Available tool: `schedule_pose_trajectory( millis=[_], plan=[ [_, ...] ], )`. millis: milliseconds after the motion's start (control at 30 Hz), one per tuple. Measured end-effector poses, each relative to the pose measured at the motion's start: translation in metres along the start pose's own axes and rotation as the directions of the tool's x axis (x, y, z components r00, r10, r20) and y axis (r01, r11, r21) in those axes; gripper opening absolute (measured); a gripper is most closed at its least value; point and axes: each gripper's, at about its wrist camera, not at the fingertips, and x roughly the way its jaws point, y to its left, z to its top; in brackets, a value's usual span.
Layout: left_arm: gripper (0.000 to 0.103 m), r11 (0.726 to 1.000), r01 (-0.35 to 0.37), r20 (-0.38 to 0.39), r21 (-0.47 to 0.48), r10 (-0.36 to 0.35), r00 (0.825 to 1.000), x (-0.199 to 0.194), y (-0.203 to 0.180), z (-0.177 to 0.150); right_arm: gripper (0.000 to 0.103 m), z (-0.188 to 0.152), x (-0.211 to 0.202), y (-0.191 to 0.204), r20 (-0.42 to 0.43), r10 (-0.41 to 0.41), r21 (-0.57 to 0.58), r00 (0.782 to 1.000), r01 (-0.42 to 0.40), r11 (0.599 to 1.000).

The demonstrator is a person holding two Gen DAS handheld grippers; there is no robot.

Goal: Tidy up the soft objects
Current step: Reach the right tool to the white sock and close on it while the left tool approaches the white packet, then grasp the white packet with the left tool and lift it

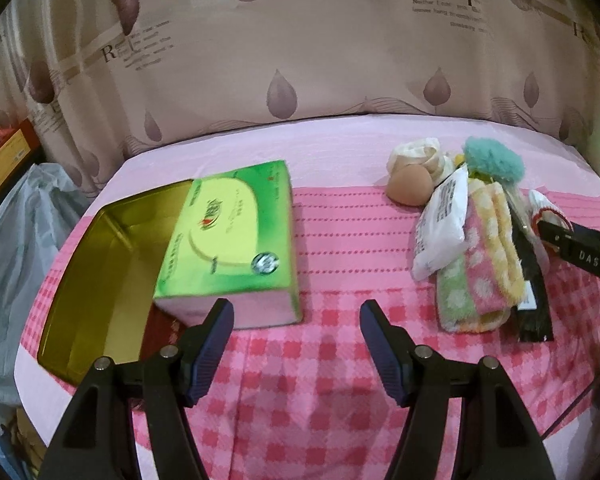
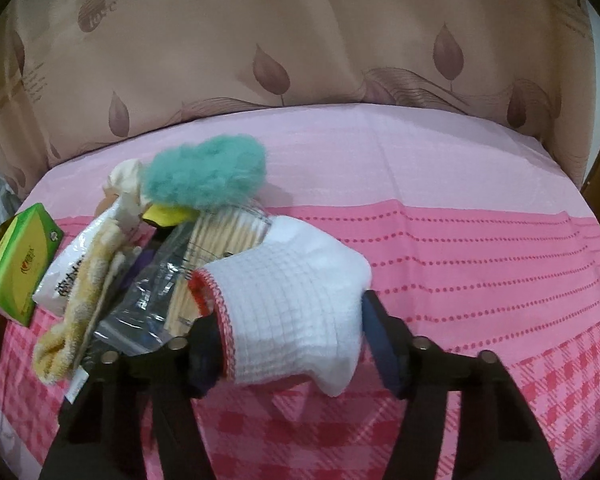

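We hold the left claw [image 1: 296, 350] wide apart over the pink checked cloth [image 1: 300, 392], with nothing between its fingers. Just ahead of its left finger sits the green lid [image 1: 230, 240], tilted and leaning across the open gold tin [image 1: 100, 276], whose bare inside shows farther to the left. Ahead and to the right of this claw lies the heap of soft things: a tan ball [image 1: 410, 184] at the far side, touching a cream cloth [image 1: 416, 156] behind it; a white packet [image 1: 440, 228] leaning on a pink, yellow and green towel [image 1: 480, 276]; a teal puff [image 1: 494, 160] behind the towel; and a black packet [image 1: 534, 300] along the towel's right edge. Our right claw [image 2: 292, 340] reaches into that heap from the right and has its fingers set on either side of a white glove [image 2: 292, 308] with a red cuff; the pads [image 2: 380, 344] touch the knit on both sides, so we read it as gripping the glove. The glove lies on the cloth right in the claw's mouth, its cuff toward the left finger. Just beyond it and to the left is a clear bag [image 2: 156, 300] of wooden sticks [image 2: 224, 236], with the teal puff farther ahead and the towel and white packet off to the left. The green lid shows at the far left. All of it rests on a bed [image 2: 400, 152] before a patterned curtain [image 2: 320, 52].
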Motion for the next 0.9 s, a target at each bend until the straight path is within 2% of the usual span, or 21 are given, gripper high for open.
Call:
schedule_pose_trajectory(
  millis=[100, 200, 433, 600, 900],
  plan=[
    [0.067, 1.0, 0.025, 0.008, 0.005, -0.025, 1.0, 0.001, -0.005, 0.008, 0.043, -0.002, -0.001, -0.003, 0.01, -0.015, 0.007, 1.0, 0.015, 1.0],
    [0.067, 0.998, 0.056, 0.018, 0.014, -0.056, 0.998, 0.0, -0.011, 0.014, 0.04, -0.004, -0.005, -0.008, 0.015, -0.041, 0.013, 0.999, 0.041, 0.999],
    [0.067, 0.987, 0.155, 0.014, 0.051, -0.156, 0.988, 0.001, -0.03, 0.03, 0.039, -0.012, -0.014, -0.024, 0.014, -0.107, 0.016, 0.994, 0.107, 0.994],
    [0.067, 0.974, 0.21, -0.019, 0.087, -0.209, 0.978, 0.009, -0.046, 0.04, 0.04, -0.015, -0.011, -0.028, -0.003, -0.099, 0.029, 0.995, 0.099, 0.995],
    [0.067, 0.958, 0.251, -0.089, 0.137, -0.241, 0.967, 0.035, -0.073, 0.054, 0.041, -0.017, -0.008, -0.025, -0.007, -0.099, 0.023, 0.995, 0.099, 0.995]
  ],
)
